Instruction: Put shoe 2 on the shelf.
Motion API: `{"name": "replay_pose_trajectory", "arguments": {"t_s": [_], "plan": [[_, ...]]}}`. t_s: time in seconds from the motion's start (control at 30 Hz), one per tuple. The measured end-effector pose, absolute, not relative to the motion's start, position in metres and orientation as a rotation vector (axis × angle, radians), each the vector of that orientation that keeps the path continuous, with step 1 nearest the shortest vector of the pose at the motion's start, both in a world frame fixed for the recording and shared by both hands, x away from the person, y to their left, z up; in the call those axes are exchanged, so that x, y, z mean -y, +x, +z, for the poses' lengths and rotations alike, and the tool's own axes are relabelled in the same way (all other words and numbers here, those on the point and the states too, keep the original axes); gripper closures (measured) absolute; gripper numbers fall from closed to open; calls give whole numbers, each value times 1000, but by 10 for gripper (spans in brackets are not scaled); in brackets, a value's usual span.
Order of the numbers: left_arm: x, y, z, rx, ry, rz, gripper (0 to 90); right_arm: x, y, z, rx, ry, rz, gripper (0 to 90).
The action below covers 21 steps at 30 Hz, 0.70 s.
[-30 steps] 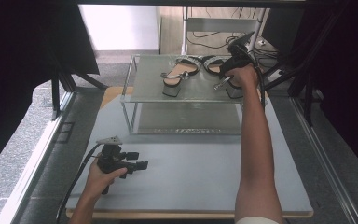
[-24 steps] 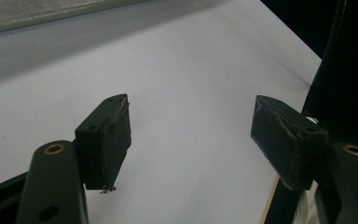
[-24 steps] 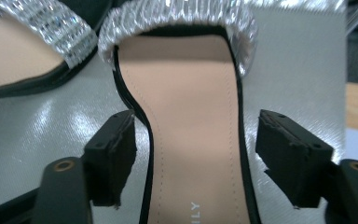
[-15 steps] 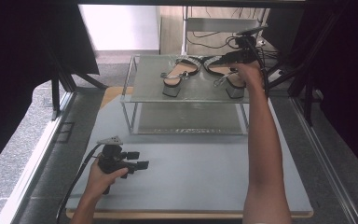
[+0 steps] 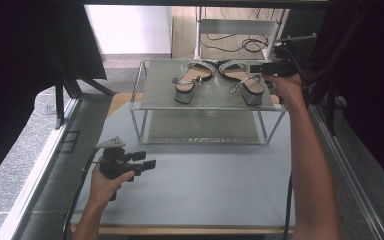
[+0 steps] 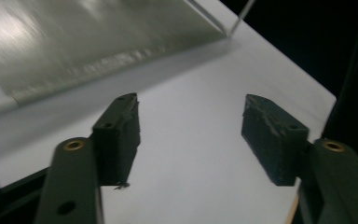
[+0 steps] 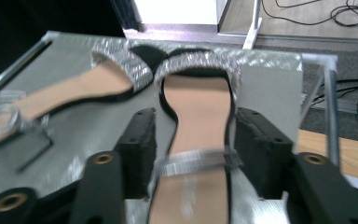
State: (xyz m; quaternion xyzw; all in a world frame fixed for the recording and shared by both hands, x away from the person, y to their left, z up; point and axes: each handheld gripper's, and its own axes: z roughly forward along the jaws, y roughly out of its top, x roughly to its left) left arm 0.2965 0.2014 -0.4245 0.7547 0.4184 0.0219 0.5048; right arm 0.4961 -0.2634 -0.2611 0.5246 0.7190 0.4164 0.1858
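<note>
Right gripper (image 7: 193, 140) of mine stands open, jaws straddling the right sandal (image 7: 196, 121) on the glass shelf (image 5: 155, 90) (left sandal (image 5: 192, 80) just beside); left gripper (image 6: 191, 135) open, empty, over the counter (image 5: 205, 175) before that shelf.

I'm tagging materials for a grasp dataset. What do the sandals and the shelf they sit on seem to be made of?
Right sandal: smooth tan insole, probably faux leather, black edging, glittery silver straps that look rhinestone-studded. Left sandal matches. Shelf: top looks like a grey, faintly translucent, textured sheet, plastic or frosted glass, on thin shiny metal rods. The right gripper straddles the right sandal.
</note>
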Motion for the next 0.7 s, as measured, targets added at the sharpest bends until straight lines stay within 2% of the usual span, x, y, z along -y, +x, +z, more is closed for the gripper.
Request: {"name": "replay_pose_trajectory", "arguments": {"t_s": [0.03, 0.1, 0.13, 0.17, 0.2, 0.27, 0.37, 0.5, 0.7], "plan": [[-201, 297, -425, -1010, 1821, 53, 414, 263, 496, -261, -2025, 1478, 1173, 511], [-200, 309, -408, -1025, 1799, 103, 452, 275, 482, -265, -2053, 1442, 1182, 609], [-200, 309, -408, -1025, 1799, 103, 470, 275, 482, -265, -2053, 1442, 1182, 609], [-200, 314, -401, -1029, 1792, 122, 482, 281, 474, -270, -2055, 1439, 1183, 670], [-199, 319, -394, -1039, 1785, 138, 482, 281, 474, -270, -2055, 1439, 1183, 670], [-198, 330, -379, -1044, 1773, 168, 512, 289, 466, -280, -2054, 1427, 1143, 734], [-193, 348, -359, -1057, 1764, 228, 546, 294, 462, -287, -2051, 1431, 1135, 762], [-185, 375, -343, -1096, 1758, 278, 675, 303, 457, -300, -2056, 1446, 1137, 811], [-165, 416, -334, -1155, 1790, 279, 804, 308, 455, -316, -2078, 1437, 1105, 843]]}}
